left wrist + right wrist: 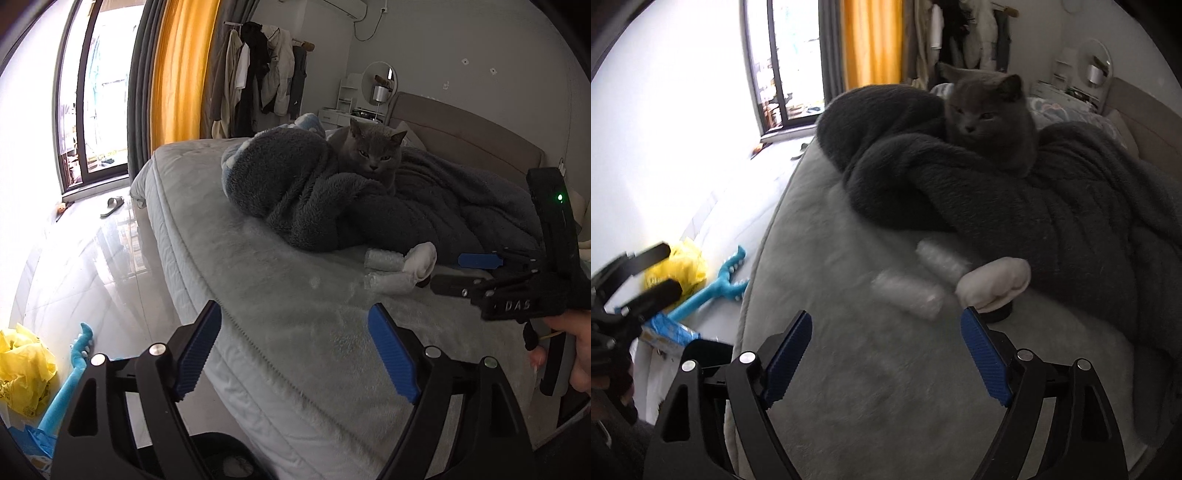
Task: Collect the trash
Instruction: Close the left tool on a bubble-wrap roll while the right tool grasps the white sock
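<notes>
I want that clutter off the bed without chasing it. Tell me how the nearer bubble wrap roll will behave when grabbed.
The nearer bubble wrap roll is a loose cylinder, so a nudge would probably roll it across the grey bedcover. It looks airy: likely very light, and it should squash between the jaws. Its glossy plastic may slip.

"DAS" on right gripper (448, 273)

The right gripper (888, 354) hangs over the grey bed (849, 387), jaws apart with nothing between them. Just beyond its fingertips lie two clear bubble-wrap rolls (908, 295) and a white sock (995, 282) — the sock touches the farther roll. Behind the sock, a grey cat (993, 118) sits on a dark blanket (1071, 221). Left of the bed — on the floor — lies a yellow bag (677, 267).
</notes>
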### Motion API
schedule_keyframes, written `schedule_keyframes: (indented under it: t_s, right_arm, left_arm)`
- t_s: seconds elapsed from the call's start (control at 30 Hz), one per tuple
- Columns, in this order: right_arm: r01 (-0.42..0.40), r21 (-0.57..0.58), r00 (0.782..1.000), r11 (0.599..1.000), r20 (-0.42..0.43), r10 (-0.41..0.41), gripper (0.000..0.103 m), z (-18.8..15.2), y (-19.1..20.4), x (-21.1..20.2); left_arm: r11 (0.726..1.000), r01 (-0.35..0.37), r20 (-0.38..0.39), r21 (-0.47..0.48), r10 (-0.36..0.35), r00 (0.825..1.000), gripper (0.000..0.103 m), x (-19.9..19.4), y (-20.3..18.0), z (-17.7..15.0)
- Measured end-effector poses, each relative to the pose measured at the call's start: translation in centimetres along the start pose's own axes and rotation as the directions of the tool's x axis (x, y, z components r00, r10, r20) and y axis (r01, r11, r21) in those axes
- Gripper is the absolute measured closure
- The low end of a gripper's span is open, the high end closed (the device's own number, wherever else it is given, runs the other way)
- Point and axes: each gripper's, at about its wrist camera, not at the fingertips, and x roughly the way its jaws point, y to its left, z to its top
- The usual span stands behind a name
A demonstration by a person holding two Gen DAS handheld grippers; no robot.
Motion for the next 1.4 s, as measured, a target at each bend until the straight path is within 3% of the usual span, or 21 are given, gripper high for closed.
schedule_keyframes:
  t_s: [0.2,0.4,0.77,1.07,1.3,1.4]
  right_arm:
    - [0.020,0.068,0.999,0.997,0.041,-0.023,0.019,1.0,-3.2,0.1]
    - [0.030,0.102,0.999,0.994,0.028,-0.033,0.019,1.1,-5.2,1.7]
    - [0.087,0.154,0.995,0.984,0.037,-0.094,0.019,2.1,-8.8,5.2]
    - [0.078,0.180,0.997,0.981,-0.001,-0.080,0.019,1.7,-10.4,7.6]
    - [0.032,0.205,0.999,0.978,-0.011,-0.030,0.050,1.3,-11.5,8.3]
    - [0.025,0.200,1.000,0.979,0.003,-0.026,0.054,1.2,-11.7,8.0]
  left_arm:
    - [1.000,0.008,-0.016,0.001,-0.008,1.000,0.018,2.1,-0.7,0.6]
    - [0.999,-0.014,-0.025,0.043,0.015,1.000,0.015,3.9,-1.9,1.1]
    - [0.996,0.064,-0.057,0.057,-0.060,0.997,0.014,7.1,-5.1,1.2]
    - [0.992,0.117,-0.109,0.044,-0.112,0.988,0.010,10.4,-7.5,1.6]
    - [0.989,0.142,-0.146,0.029,-0.136,0.980,0.010,12.6,-9.0,1.2]
    - [0.989,0.144,-0.149,0.031,-0.138,0.979,0.010,13.1,-9.5,1.2]
